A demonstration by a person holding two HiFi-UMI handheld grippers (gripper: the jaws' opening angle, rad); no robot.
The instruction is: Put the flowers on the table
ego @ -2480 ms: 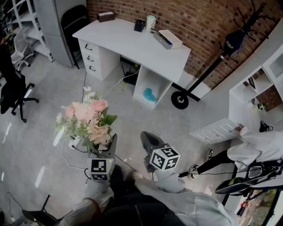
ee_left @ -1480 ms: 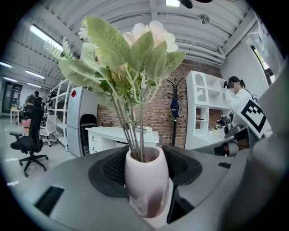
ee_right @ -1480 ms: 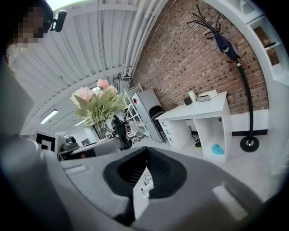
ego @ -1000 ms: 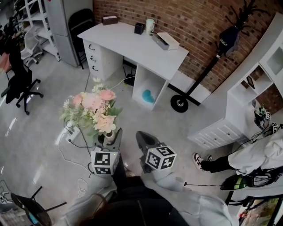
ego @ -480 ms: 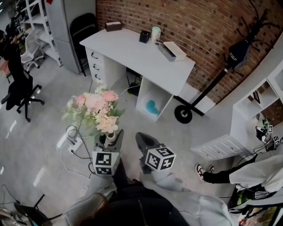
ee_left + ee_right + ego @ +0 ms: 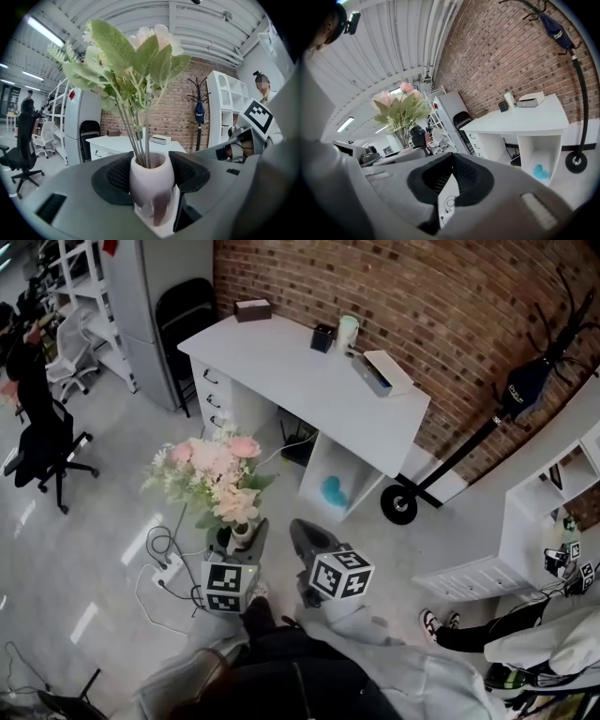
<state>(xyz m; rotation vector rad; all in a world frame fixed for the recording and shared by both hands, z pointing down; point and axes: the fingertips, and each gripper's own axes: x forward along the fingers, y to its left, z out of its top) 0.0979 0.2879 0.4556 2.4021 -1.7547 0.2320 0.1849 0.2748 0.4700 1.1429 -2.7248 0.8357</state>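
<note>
Am pinching vase (image 6: 151,180) of flowers (image 6: 214,474) in left gripper (image 6: 151,169), grip showing in left gripper view. Right gripper (image 6: 450,180) pressing together, empty. Head view adding table (image 6: 309,381), upper centre.

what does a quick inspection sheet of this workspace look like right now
surface: white table, mostly bare
job's things: flowers upright in pale vase, not yet on table
clutter: brown box, black cup, mug, flat box near table's back edge
grippers: left claw shut on vase; right claw shut, empty
cables: power strip and cords on floor
surroundings: brick wall, office chair, coat stand
</note>
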